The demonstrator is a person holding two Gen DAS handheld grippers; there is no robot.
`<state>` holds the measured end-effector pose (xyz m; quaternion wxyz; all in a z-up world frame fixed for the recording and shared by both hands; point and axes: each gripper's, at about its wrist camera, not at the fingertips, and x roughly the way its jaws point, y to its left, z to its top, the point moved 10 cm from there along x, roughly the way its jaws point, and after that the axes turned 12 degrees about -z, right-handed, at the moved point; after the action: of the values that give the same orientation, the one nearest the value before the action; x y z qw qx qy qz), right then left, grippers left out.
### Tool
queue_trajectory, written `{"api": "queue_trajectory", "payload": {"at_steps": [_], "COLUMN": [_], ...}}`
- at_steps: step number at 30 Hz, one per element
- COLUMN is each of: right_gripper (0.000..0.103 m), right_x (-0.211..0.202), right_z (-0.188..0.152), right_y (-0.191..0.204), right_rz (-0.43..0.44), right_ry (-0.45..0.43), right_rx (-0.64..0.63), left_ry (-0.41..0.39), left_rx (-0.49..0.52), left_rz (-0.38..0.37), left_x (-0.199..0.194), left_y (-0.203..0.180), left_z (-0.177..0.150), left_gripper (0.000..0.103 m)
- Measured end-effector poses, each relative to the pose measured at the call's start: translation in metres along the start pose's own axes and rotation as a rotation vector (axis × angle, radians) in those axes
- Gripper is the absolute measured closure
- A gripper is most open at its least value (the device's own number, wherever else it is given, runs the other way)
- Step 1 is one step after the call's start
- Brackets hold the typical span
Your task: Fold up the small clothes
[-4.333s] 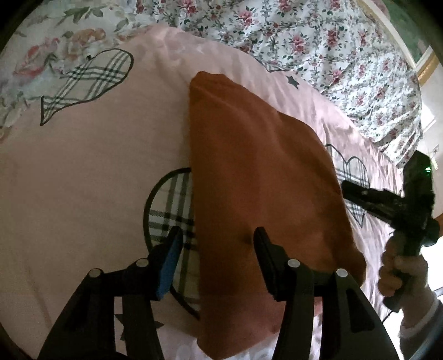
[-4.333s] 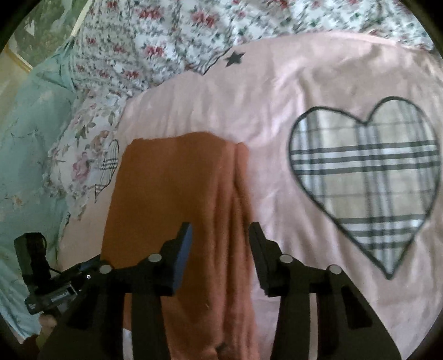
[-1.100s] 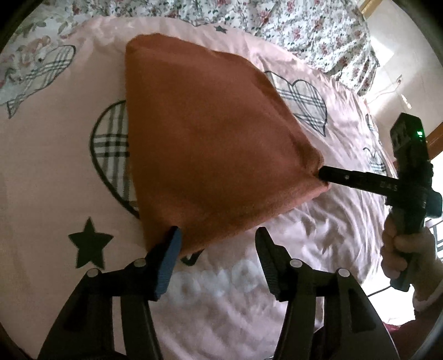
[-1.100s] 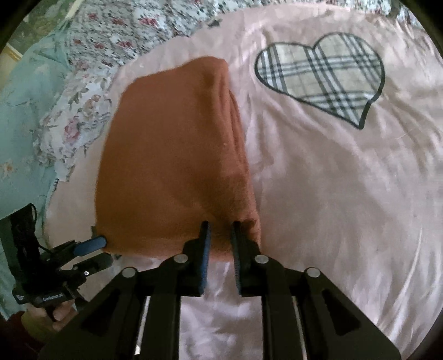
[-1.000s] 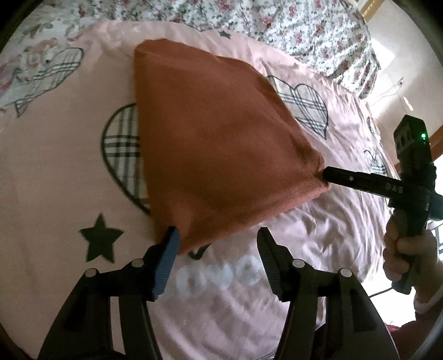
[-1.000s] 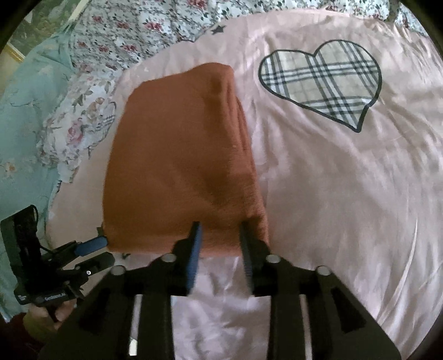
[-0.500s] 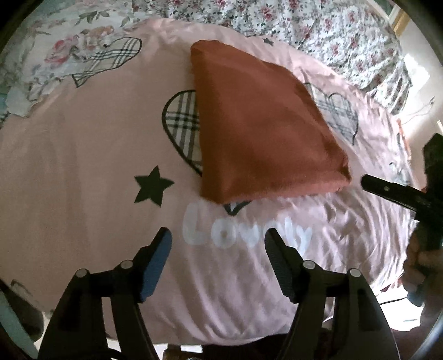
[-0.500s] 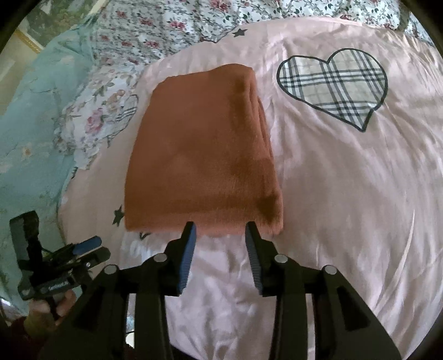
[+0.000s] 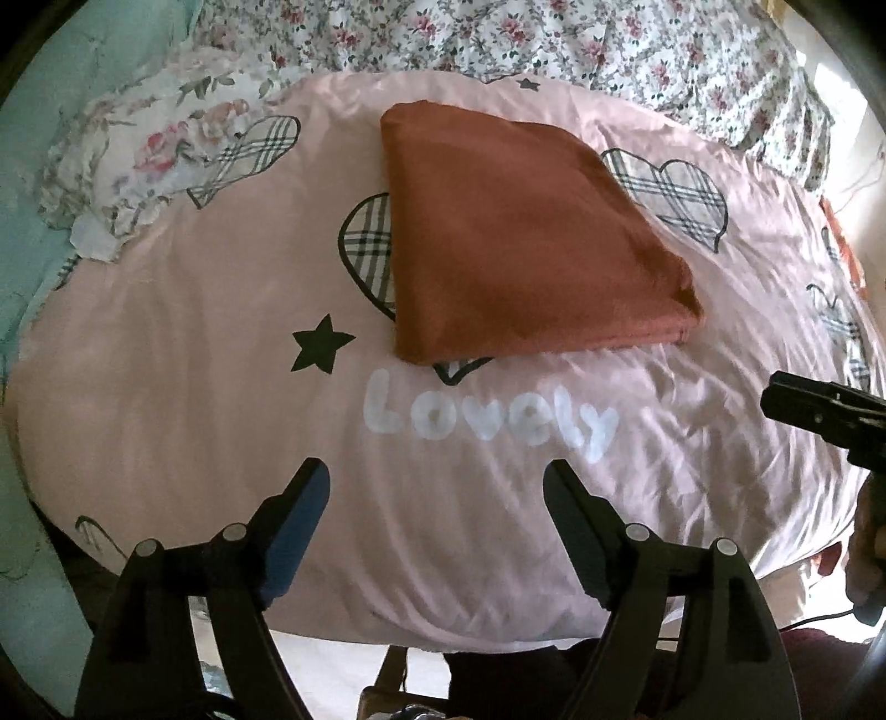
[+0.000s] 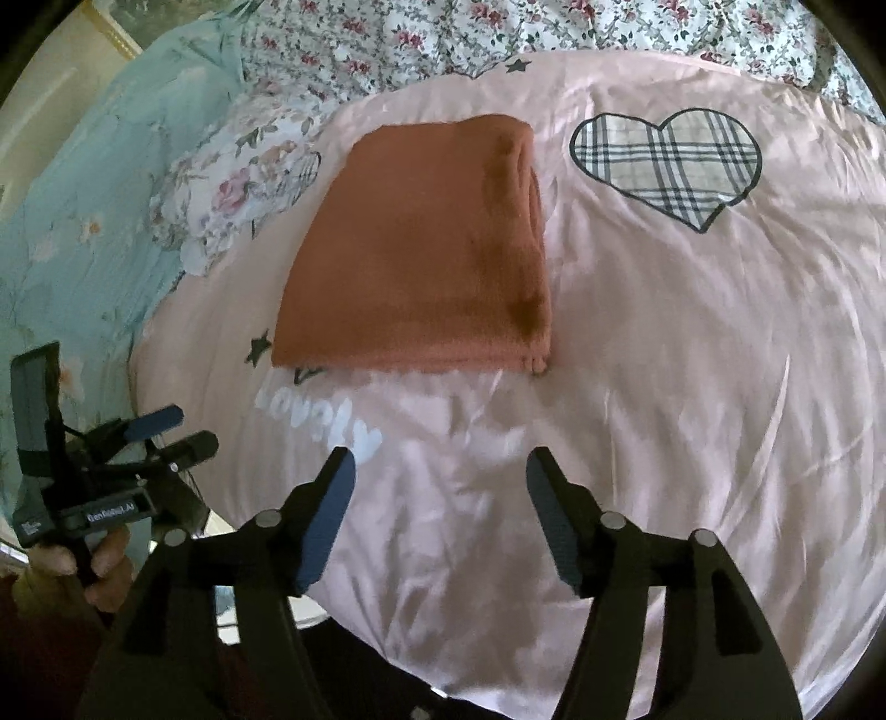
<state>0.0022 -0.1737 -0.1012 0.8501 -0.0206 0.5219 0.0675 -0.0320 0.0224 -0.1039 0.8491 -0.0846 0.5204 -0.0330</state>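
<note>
Garment: a rust-orange cloth (image 9: 515, 243), folded into a flat rectangular bundle, lies on the pink bedcover (image 9: 194, 343); in the right wrist view the same cloth (image 10: 426, 249) shows stacked layers along its right edge and near right corner.
Place of the garment: far of the white "Lovely" lettering (image 9: 487, 421), its near edge just beyond the word; it covers part of a plaid heart (image 9: 368, 249) on its left, and a second plaid heart (image 9: 670, 194) lies to its right.
Left tongs (image 9: 437, 487): spread wide, empty, hovering over the near part of the bedcover, apart from the cloth.
Right tongs (image 10: 437, 476): spread wide, empty, near side of the cloth and clear of it.
Cross views: the right tool shows at the right edge of the left wrist view; the left tool, held in a hand (image 10: 105, 570), shows at the lower left of the right wrist view.
Bedding: a floral sheet (image 9: 554, 39) lies at the far side; a pale teal cover (image 10: 83, 194) to the left.
Other print: a black star (image 9: 321, 343) left of the cloth's near corner.
</note>
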Motion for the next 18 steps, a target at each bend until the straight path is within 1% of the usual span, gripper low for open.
{"api": "queue_trajectory", "payload": {"at_steps": [4,7,11,13,15,18], "right_gripper": [0.035,0.032,0.03,0.023,0.02,0.017], "right_x": [0.002,0.002,0.0,0.0,0.0,0.004], "right_z": [0.0,0.007,0.021,0.029,0.036,0.045], "right_y": [-0.001,-0.002,-0.001,0.0,0.002,0.006], "right_rz": [-0.004,-0.015,-0.024,-0.025,-0.028,-0.028], "right_ry": [0.013,0.006,-0.002,-0.009,-0.015,-0.01], "right_rx": [-0.01,-0.024,-0.034,-0.042,-0.045,-0.051], "left_ry": [-0.009,-0.021,-0.011,-0.019,-0.024,-0.037], "left_rx": [0.002,0.009,0.011,0.013,0.017,0.019], "left_rz": [0.027,0.047,0.067,0.074,0.08,0.092], "left_x": [-0.001,0.003,0.008,0.008,0.008,0.008], "left_y": [0.004,0.006,0.008,0.008,0.009,0.01], "left_z": [0.007,0.018,0.034,0.04,0.047,0.057], "left_gripper": [0.021,0.021,0.021,0.02,0.02,0.019]}}
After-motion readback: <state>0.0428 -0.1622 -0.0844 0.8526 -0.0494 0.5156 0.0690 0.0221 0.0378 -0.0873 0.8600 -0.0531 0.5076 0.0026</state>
